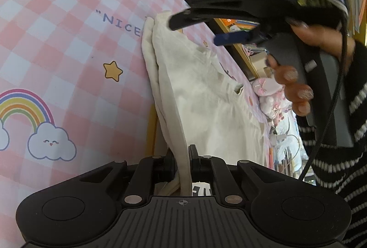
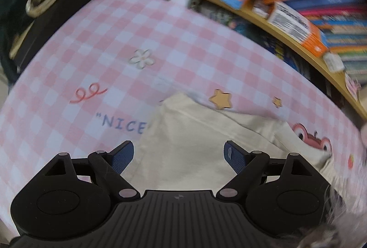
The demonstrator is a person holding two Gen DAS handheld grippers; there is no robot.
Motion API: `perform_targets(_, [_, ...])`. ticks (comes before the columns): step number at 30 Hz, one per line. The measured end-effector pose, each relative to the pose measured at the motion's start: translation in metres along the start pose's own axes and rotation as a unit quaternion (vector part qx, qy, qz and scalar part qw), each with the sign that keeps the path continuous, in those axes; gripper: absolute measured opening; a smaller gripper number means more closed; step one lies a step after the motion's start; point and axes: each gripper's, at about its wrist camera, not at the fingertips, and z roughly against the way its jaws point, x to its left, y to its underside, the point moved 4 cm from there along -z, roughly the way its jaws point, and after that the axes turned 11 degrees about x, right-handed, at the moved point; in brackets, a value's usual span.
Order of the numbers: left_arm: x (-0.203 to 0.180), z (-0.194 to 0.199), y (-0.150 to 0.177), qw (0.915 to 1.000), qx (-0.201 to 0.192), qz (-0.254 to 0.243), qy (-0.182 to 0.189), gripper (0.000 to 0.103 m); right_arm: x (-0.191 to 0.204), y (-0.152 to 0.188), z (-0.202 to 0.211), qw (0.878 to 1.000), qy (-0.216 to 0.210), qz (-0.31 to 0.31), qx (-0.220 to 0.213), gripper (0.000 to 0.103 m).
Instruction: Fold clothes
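Looks like thin, floppy cream garment (image 1: 201, 96), left gripper (image 1: 182, 156) pinching its doubled edge, right gripper (image 2: 179, 156) spread wide, holding nothing.

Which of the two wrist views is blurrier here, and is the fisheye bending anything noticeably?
Right wrist view: motion blur smears the wooden bookshelf and the pink checked tablecloth; the cream fabric garment looks soft. Left wrist view: sharper, with the cloth's print crisp and only the person's hand slightly blurred. Both views: fisheye curves the shelf and the cloth's checks.
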Motion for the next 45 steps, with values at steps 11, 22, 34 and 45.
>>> perform_targets(11, [-0.006,0.0,-0.001,0.9997,0.009,-0.024,-0.001,0.009,0.024,-0.005,-0.034,0.998,0.024,0.021,0.058,0.085])
perform_targets(22, [-0.017,-0.001,0.003,0.9987,0.008,-0.05,0.0,0.009,0.004,0.0,-0.047,0.997,0.026,-0.009,0.074,0.084])
perform_targets(34, [-0.021,0.002,0.003,0.9984,0.005,-0.057,-0.002,0.009,-0.005,-0.002,-0.039,0.998,0.024,-0.014,0.057,0.082])
perform_targets(45, [-0.031,0.001,0.014,0.9975,-0.004,-0.071,-0.005,0.009,-0.025,-0.007,-0.018,0.998,-0.013,-0.053,0.043,0.082])
